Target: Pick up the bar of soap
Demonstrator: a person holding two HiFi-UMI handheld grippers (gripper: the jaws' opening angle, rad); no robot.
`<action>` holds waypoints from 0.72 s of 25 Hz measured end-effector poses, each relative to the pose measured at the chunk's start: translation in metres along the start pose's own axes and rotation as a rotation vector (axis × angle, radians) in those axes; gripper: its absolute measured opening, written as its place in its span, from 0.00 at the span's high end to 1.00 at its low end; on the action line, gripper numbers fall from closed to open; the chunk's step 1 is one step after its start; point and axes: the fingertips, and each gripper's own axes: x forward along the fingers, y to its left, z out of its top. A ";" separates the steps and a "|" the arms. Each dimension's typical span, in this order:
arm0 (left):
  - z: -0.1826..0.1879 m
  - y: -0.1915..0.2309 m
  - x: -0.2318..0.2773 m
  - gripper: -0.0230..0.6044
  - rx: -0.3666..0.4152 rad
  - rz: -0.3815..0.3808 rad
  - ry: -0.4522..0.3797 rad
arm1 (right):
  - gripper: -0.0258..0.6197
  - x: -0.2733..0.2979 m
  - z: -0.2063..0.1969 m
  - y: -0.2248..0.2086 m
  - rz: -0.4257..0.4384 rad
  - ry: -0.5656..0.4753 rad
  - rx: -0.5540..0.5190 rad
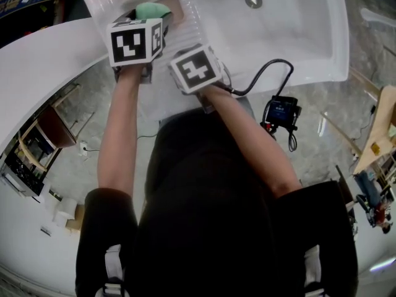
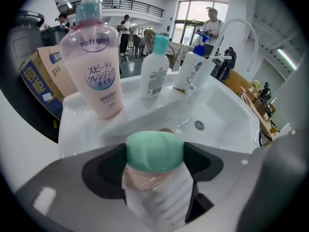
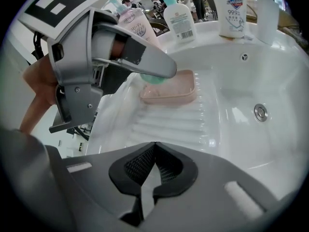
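- The bar of soap [image 2: 154,150], mint green and rounded, is pinched between the two black pads of the left gripper [image 2: 154,166]. Both pads are pressed against its sides, so the jaws are held pretty wide.
- The soap is sat right over the pink soap dish [image 3: 177,88], at the dish's left end as seen from the right gripper view. Whether it's lifted clear of the dish or still touching can't be made out.
- The dish is parked on the ribbed ledge [image 3: 169,122] of the white sink [image 3: 231,95], left of the drain [image 3: 261,111].
- The right gripper [image 3: 155,146] is held back over the sink's near edge, well apart from the dish. Its fingers are pressed together at the tips with nothing caught between them.
- From the head view, the two marker cubes [image 1: 136,41] are seen side by side, almost touching, over the sink's near-left corner.
- Along the sink's back rim, three bottles are lined up: a pink cleansing oil bottle [image 2: 96,76], a white bottle with a teal cap [image 2: 155,69] and a white pump bottle [image 2: 190,70].
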 end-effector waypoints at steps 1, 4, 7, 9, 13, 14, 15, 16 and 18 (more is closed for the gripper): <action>-0.002 0.000 -0.004 0.36 -0.002 -0.003 -0.005 | 0.94 0.000 -0.001 0.001 -0.005 0.002 -0.004; -0.004 -0.005 -0.015 0.36 -0.005 -0.011 -0.024 | 0.94 -0.001 -0.004 -0.001 -0.018 0.003 -0.021; -0.003 -0.012 -0.027 0.36 -0.009 -0.018 -0.051 | 0.94 -0.001 -0.005 -0.003 -0.034 0.005 -0.032; -0.004 -0.015 -0.038 0.36 -0.021 -0.021 -0.065 | 0.94 -0.003 -0.008 -0.006 -0.062 0.013 -0.040; -0.008 -0.020 -0.055 0.36 -0.055 -0.025 -0.092 | 0.94 -0.012 -0.005 -0.015 -0.122 -0.018 -0.060; -0.009 -0.020 -0.059 0.36 -0.062 -0.029 -0.098 | 0.94 -0.016 -0.002 -0.015 -0.123 -0.040 -0.057; -0.011 -0.020 -0.063 0.36 -0.069 -0.033 -0.103 | 0.94 -0.020 0.002 -0.014 -0.122 -0.065 -0.053; -0.013 -0.021 -0.066 0.36 -0.075 -0.035 -0.107 | 0.94 -0.024 0.007 -0.014 -0.123 -0.091 -0.049; -0.017 -0.022 -0.072 0.36 -0.081 -0.032 -0.114 | 0.94 -0.035 0.017 -0.015 -0.130 -0.143 -0.043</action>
